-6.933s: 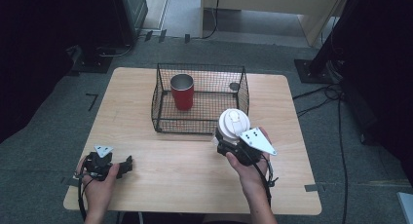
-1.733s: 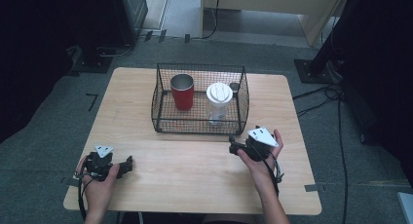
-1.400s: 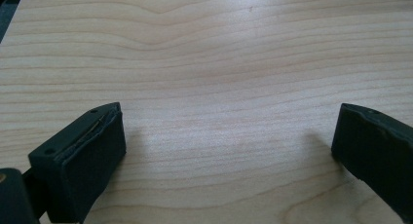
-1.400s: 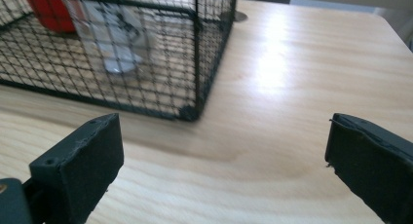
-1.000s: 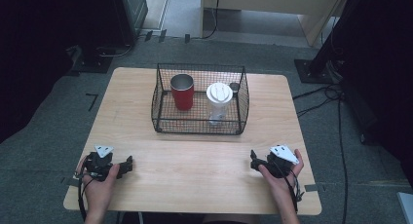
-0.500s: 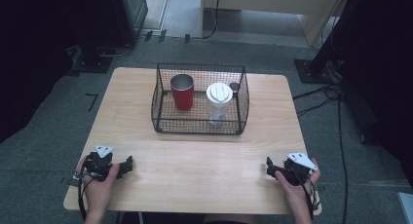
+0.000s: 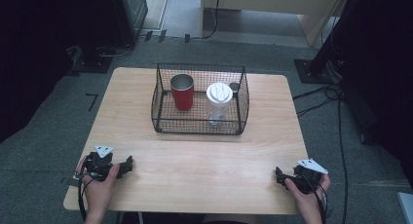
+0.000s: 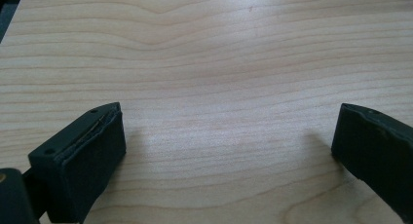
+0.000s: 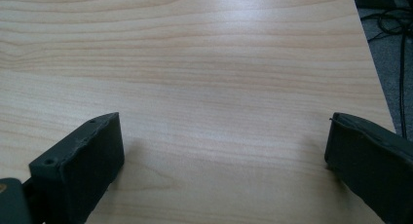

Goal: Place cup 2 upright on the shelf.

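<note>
Both grippers rest at the bench (image 7: 204,160) near edge: left gripper (image 7: 127,165) at the left corner, right gripper (image 7: 278,176) at the right. Fingers wide apart, holding nothing. Lidded cup (image 7: 219,101) sits in the wire basket (image 7: 197,129) beside the red cup (image 7: 182,91). Bare wood between. No readable writing.

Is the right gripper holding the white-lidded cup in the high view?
No, the right gripper rests open at the table's near edge, while the cup stands in the basket.

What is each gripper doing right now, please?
Left gripper: open, holding nothing, over the bare table.
Right gripper: open, holding nothing, near the table's edge.
</note>
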A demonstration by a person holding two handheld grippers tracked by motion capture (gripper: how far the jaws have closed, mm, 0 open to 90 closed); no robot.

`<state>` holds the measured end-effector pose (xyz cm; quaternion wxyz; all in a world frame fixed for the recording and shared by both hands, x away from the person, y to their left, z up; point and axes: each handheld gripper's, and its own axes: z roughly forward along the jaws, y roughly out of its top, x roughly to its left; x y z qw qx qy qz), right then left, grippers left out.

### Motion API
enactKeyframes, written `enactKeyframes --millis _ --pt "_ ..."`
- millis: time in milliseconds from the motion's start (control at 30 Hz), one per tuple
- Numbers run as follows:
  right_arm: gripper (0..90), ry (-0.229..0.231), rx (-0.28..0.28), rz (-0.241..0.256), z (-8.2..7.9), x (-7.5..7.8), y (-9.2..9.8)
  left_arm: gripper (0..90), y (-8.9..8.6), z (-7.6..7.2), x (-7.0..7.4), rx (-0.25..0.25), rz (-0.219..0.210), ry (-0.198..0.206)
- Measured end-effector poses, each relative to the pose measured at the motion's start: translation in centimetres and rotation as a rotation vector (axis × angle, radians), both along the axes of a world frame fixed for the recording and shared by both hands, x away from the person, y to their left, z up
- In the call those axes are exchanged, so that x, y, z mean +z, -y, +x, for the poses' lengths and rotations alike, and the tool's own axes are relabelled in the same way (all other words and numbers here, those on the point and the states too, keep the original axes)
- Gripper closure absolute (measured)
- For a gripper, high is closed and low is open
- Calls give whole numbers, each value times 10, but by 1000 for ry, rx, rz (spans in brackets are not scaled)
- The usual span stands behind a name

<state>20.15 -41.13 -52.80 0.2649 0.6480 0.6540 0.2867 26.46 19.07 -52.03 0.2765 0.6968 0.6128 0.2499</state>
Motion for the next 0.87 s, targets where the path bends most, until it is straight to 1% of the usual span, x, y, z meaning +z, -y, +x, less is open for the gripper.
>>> enactKeyframes --millis 167,633,700,733,867 --pt "8 0 8 -2 -2 0 1 0 0 0 0 0 0 -1" --pt "7 -1 7 -2 -2 0 1 0 0 0 0 0 0 0" --pt "4 -2 9 -2 -1 0 1 0 2 0 0 22 0 -1" --pt "3 -2 10 -2 -1 0 1 0 5 0 0 46 -2 0" --pt "0 -3 11 -2 -1 0 1 0 9 -4 0 89 -5 1"
